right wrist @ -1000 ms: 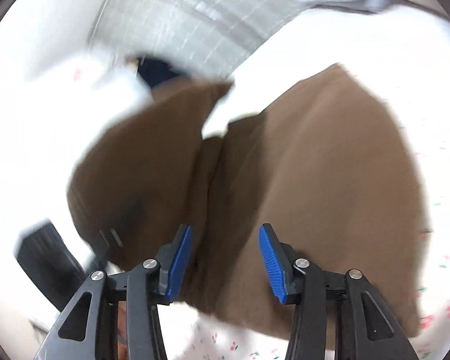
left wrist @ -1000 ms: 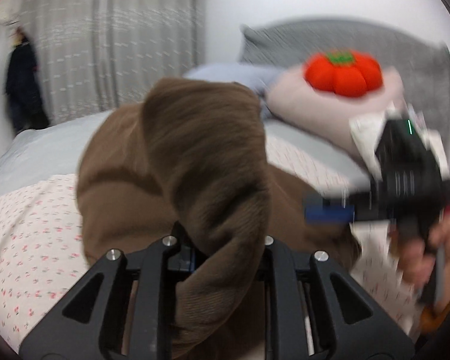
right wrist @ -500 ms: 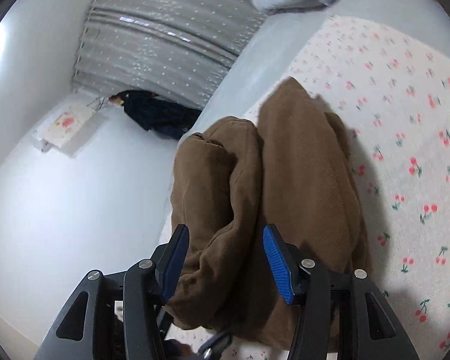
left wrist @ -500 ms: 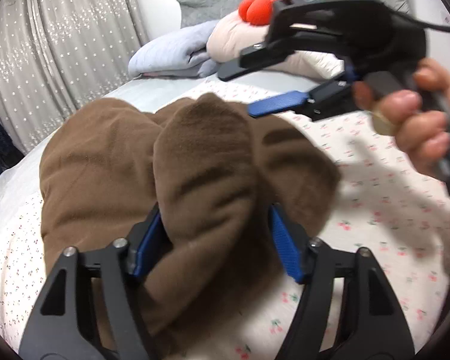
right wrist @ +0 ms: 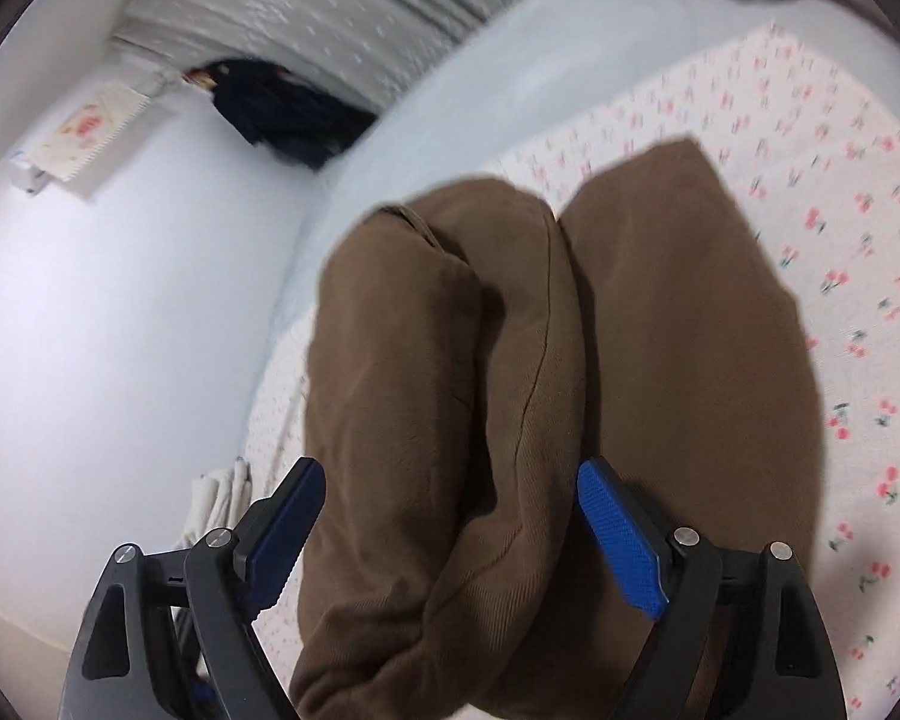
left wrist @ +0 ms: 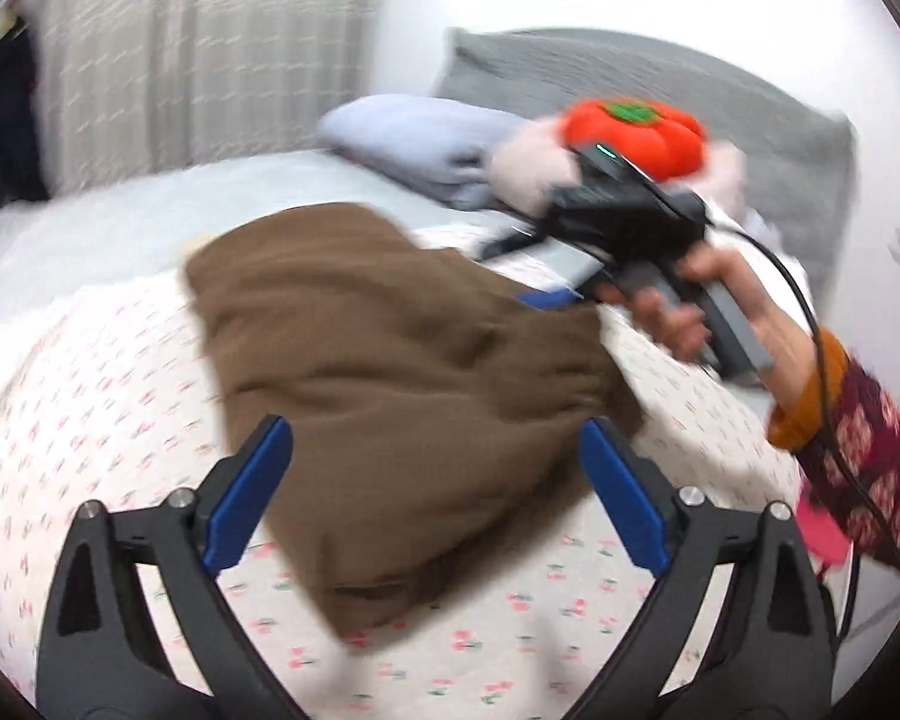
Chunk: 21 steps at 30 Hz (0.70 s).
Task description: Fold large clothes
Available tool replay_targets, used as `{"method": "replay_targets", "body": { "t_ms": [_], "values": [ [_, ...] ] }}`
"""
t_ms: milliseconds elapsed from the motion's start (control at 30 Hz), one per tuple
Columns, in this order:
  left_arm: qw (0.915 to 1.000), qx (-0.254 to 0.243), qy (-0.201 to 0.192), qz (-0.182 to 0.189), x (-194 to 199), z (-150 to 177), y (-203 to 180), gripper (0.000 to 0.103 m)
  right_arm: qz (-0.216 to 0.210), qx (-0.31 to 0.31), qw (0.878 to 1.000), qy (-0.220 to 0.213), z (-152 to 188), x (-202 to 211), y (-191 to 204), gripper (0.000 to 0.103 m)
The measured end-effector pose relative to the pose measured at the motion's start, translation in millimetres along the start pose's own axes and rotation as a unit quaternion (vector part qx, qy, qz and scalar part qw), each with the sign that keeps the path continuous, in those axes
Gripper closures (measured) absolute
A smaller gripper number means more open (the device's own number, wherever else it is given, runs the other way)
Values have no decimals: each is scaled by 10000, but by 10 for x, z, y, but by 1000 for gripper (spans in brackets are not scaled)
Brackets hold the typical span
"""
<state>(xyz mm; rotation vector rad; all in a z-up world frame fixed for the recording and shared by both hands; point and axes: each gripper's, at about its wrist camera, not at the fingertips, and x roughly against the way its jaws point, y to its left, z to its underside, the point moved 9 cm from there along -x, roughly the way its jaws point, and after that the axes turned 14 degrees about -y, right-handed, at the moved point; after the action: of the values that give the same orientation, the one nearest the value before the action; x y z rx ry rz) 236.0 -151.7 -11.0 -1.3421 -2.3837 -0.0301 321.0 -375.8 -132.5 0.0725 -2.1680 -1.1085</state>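
Left wrist view: the brown corduroy garment point(left wrist: 390, 372) lies bunched on the cherry-print sheet point(left wrist: 90, 420), toward the middle of the bed, short of the pillows at the headboard end.
Left gripper point(left wrist: 435, 492): its blue-padded jaws stand wide apart and grip nothing; the near end of the garment sits between and just beyond the fingertips, seemingly below them, and whether it touches them cannot be told through the blur.
Right gripper point(right wrist: 450, 522): jaws likewise spread wide, one on either side of a thick rolled fold of the cloth; the pads do not appear to press it, so it holds nothing.
Right wrist view: the garment shows as two fat lobes side by side with a seam running down the nearer one, reaching away toward the pale grey blanket point(right wrist: 510, 90).
Why so placed: by my judgement both grippers are unclenched so the doubled cloth can settle on the sheet, one at each end to keep the fold square.
Right hand point(left wrist: 708, 306): seen from the left camera, gripping its tool at the far right edge of the garment.
Background: a red tomato cushion point(left wrist: 636, 129) rests on the pillows, well apart from the cloth.
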Motion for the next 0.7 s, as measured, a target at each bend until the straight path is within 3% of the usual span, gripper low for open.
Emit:
{"method": "replay_targets", "body": {
  "t_ms": [167, 267, 333, 367, 400, 467, 533, 600, 700],
  "values": [
    [9942, 821, 459, -522, -158, 223, 626, 6, -295, -401, 9977, 470, 7, -310, 39, 11],
    [9870, 1352, 673, -550, -317, 416, 811, 6, 25, -253, 9982, 534, -41, -492, 37, 13],
    [9807, 1681, 835, -543, -419, 567, 925, 6, 305, -10, 9975, 631, 4, -597, 81, 36],
    [9763, 1918, 865, -515, -459, 639, 965, 6, 401, 66, 9975, 579, 4, -615, 121, 60],
    [9717, 2175, 822, -416, -499, 669, 976, 6, 479, 203, 9974, 498, -6, -617, 179, 74],
    [9611, 2623, 763, -410, -493, 685, 1035, 6, 678, 739, 9946, 259, -49, -550, 367, 82],
    [9527, 2948, 647, -340, -469, 638, 1029, 6, 580, 1022, 9931, 29, -117, -376, 584, 84],
    [9518, 3018, 478, -275, -450, 510, 993, 6, 204, 1004, 9944, -251, -240, -115, 752, 85],
    [9540, 2971, 386, -140, -471, 331, 885, 6, 132, 996, 9934, -550, -350, 179, 701, 86]
  ]
}}
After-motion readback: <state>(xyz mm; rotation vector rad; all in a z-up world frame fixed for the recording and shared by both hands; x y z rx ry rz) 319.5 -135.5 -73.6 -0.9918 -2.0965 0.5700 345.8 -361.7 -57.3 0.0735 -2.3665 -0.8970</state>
